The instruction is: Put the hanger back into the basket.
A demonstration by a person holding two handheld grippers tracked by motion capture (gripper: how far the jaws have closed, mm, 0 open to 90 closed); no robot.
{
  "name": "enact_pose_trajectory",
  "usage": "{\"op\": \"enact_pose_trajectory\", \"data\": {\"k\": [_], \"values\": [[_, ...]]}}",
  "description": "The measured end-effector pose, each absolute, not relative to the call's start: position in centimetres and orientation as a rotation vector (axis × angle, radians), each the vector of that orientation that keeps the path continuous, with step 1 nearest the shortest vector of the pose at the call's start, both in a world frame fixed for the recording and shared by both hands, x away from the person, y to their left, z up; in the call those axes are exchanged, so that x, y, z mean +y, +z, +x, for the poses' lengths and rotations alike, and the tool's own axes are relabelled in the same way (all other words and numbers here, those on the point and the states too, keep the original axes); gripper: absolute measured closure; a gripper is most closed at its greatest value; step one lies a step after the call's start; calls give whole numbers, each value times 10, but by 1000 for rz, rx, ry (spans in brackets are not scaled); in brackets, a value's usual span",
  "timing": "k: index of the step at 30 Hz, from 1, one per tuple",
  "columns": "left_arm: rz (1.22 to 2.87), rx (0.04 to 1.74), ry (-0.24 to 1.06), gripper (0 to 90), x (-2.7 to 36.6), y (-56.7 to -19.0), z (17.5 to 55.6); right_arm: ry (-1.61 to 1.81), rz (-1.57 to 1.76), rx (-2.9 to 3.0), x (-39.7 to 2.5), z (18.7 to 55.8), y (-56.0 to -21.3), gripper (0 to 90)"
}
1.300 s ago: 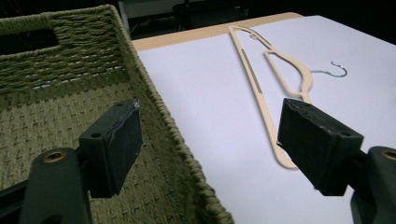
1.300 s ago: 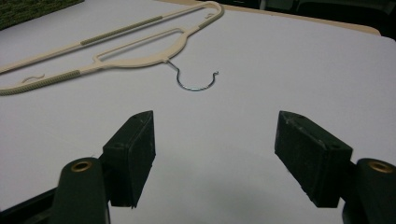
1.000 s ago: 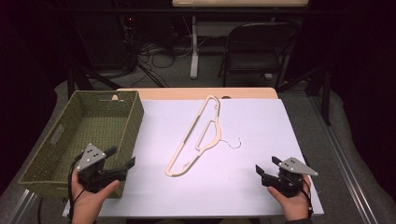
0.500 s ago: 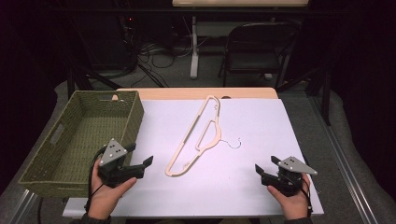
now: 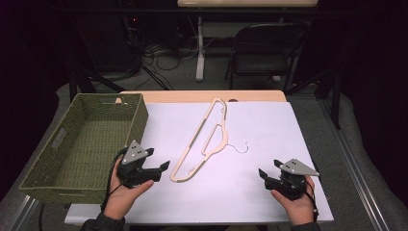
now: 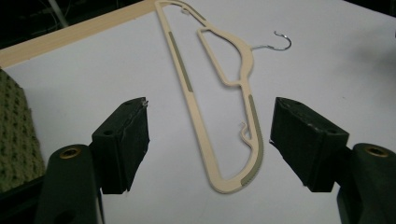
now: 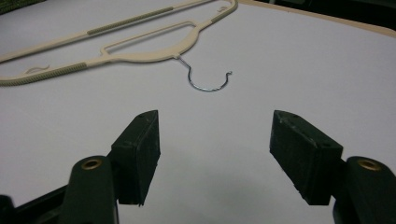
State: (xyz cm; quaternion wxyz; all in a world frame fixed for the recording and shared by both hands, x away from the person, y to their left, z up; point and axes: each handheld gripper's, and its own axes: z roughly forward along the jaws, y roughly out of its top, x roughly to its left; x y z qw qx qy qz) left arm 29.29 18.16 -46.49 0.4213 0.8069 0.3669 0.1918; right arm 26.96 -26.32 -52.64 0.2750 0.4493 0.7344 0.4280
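Left gripper approaching a flat-lying clothes hanger, jaws parted and empty.

The cream hanger (image 5: 202, 139) lay flat on the white table sheet (image 5: 269, 130), between the woven basket (image 5: 77, 139) and the right gripper (image 5: 267, 177). The left gripper (image 5: 159, 161) stood just beside the hanger's near end, jaws wide and holding nothing, apparently lined up to straddle it. The right gripper rested well apart, jaws likewise wide and empty, facing the wire hook (image 7: 208, 77).

Both tongs were black, each topped by a grey 3-cornered plate, with 2 blocky jaws, brass-ringed holes, black cables; dark sleeves.
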Motion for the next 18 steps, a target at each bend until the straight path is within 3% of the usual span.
{"op": "enact_pose_trajectory", "data": {"k": [6, 18], "values": [[2093, 891, 436, 349, 163, -472, 302, 1151, 1213, 1965, -266, 271, -529, 337], [2213, 852, 403, 396, 124, -482, 328, 1149, 1224, 1963, -270, 271, -530, 339]]}}
